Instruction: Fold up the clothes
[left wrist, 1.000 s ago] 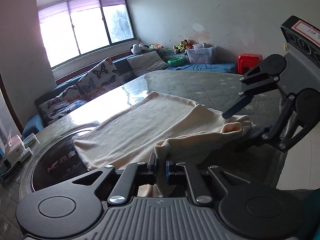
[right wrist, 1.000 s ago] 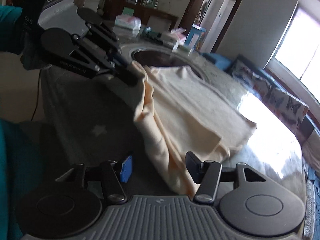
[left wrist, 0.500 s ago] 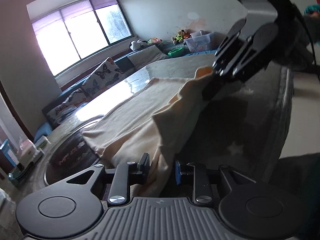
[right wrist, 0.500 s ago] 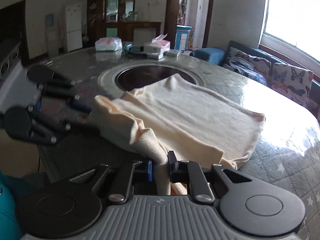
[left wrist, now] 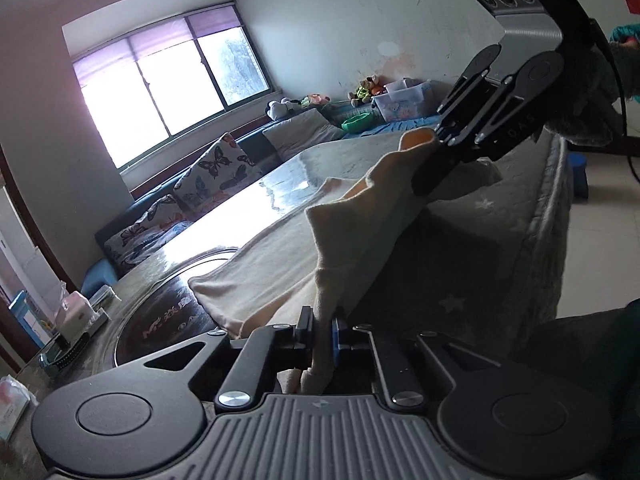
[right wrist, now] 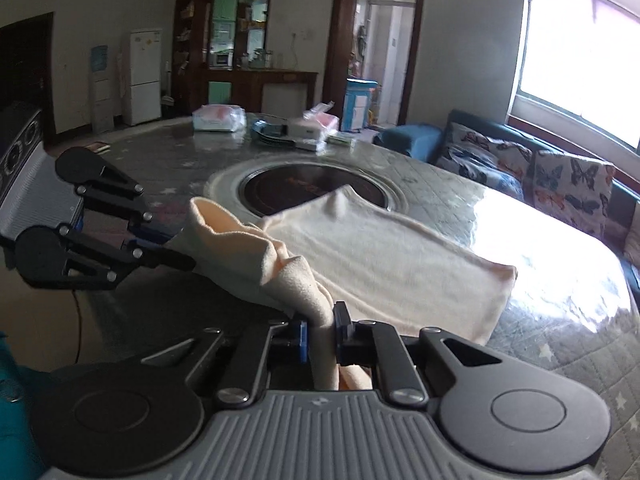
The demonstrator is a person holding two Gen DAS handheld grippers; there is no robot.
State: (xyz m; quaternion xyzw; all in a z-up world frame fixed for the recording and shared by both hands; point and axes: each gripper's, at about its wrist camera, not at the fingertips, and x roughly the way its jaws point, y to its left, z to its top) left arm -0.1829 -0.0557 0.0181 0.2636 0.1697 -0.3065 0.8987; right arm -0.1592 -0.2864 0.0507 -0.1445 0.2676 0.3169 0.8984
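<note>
- The cream garment [left wrist: 280, 276] lies on the round table [left wrist: 500, 248], its far part flat on the glossy top, its near edge lifted off the surface.
- The left gripper [left wrist: 322, 330] is clamped on a bunched fold of that edge; its jaws have just been closing, the cloth pinched between the pads.
- The right gripper [right wrist: 322, 330] also pinches a gathered fold of the garment, which rises from its jaws toward 11 o'clock.
- In the left wrist view, the right gripper sits at 2 o'clock with cloth at its tips.
- A dark round inset [right wrist: 312, 188] in the table shows at 12 o'clock in the right wrist view, the garment's far corner overlapping it.
- Butterfly-print cushions [right wrist: 532, 168] line a bench at 2 o'clock.
</note>
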